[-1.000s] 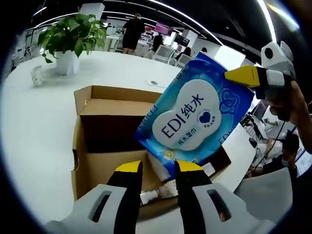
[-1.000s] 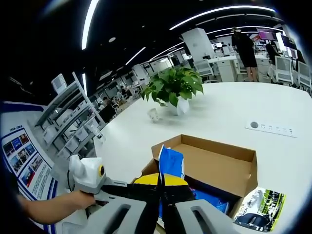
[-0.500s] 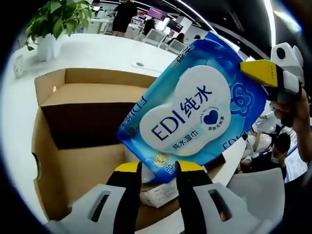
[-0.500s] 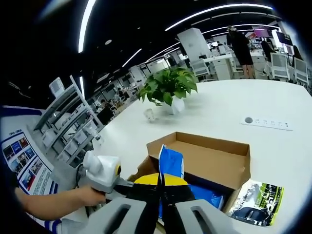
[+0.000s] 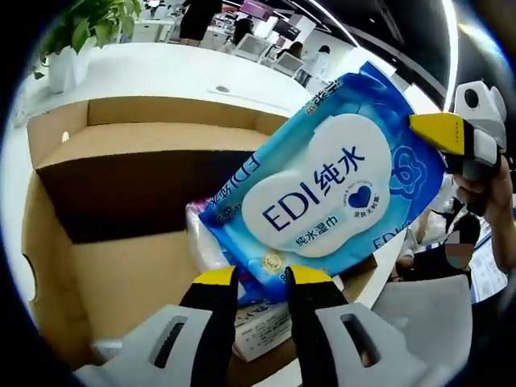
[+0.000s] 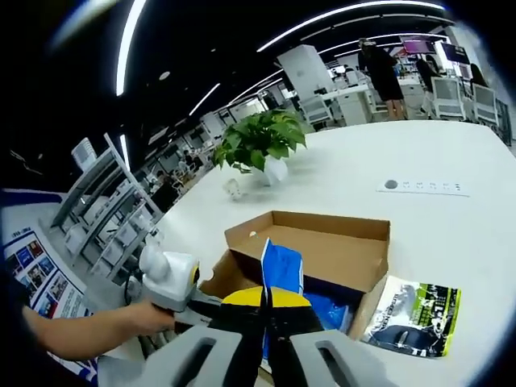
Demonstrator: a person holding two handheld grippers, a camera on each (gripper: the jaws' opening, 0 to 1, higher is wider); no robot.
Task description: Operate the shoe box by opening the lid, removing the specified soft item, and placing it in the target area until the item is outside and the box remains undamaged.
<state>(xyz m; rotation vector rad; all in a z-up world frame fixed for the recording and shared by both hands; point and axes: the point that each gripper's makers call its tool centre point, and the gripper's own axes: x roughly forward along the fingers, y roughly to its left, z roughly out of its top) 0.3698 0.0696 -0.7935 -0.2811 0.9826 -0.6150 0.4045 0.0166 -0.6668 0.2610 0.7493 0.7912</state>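
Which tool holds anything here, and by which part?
The right tool pinches the blue wipes pack by its top edge, above the open box. The left tool holds nothing.

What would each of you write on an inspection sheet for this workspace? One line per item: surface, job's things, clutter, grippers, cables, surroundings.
Surface: white table, broad and mostly bare.
Job's things: cardboard shoe box open on the table; blue wet-wipes pack held above it, another pack inside.
Clutter: printed leaflet beside the box; potted plant; small white carton in the box.
Grippers: right gripper shut on the wet-wipes pack's edge; left gripper open, jaws just under the pack.
Cables: nothing seen; a flush socket strip sits in the table.
Surroundings: open office, shelving, ceiling light strips, people standing far off.
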